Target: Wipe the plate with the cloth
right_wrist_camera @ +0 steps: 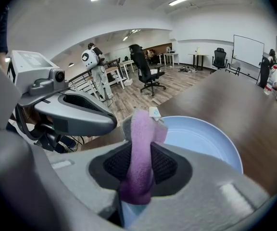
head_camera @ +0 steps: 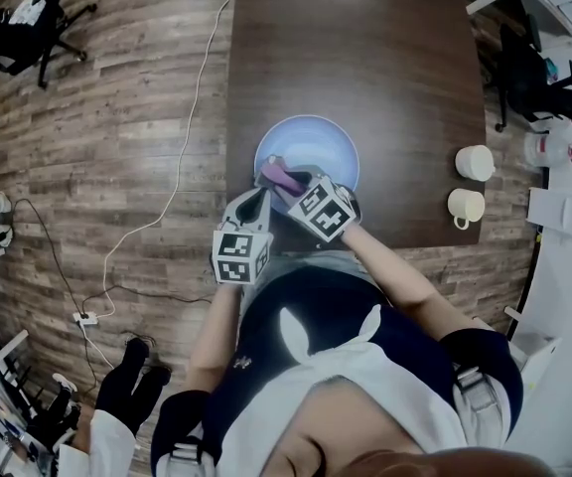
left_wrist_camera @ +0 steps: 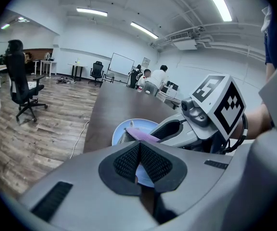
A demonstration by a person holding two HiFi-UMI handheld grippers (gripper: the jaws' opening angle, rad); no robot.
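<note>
Long dark brown table point(head_camera: 385, 68) with a wood grain, set on a floor point(head_camera: 117, 147) of grey-brown planks

Open office all around: black swivel chair point(left_wrist_camera: 23, 90) out on the planks, more desks and chairs behind it, whiteboard point(left_wrist_camera: 120, 64) against the far wall, strip lights point(left_wrist_camera: 91, 12) across a white ceiling, seated people point(left_wrist_camera: 158, 77) at the table's far end

White cable point(head_camera: 182, 167) trailing over the floor beside the table down to a power strip point(head_camera: 85, 318)

Two pale cups point(head_camera: 475, 162) point(head_camera: 465, 207) near the table's right edge, well apart from the plate

Pale blue plate point(head_camera: 316, 142) flat on the table, close to the near edge, straight in front of the person

Right gripper point(right_wrist_camera: 141, 165): clamped on the purple cloth point(right_wrist_camera: 141, 129), pads pressed to it on both sides, the free end sticking up over the plate's near rim

Left gripper point(left_wrist_camera: 139, 160): clenched, pad tips pressed together with nothing between them, just beside the right one at the plate's near-left rim; contact with the plate not clear

Writing: small white tag point(right_wrist_camera: 154, 112) at the cloth's tip, its print too small to read; only black-and-white square patterns on the marker cubes point(head_camera: 239, 256), no letters
</note>
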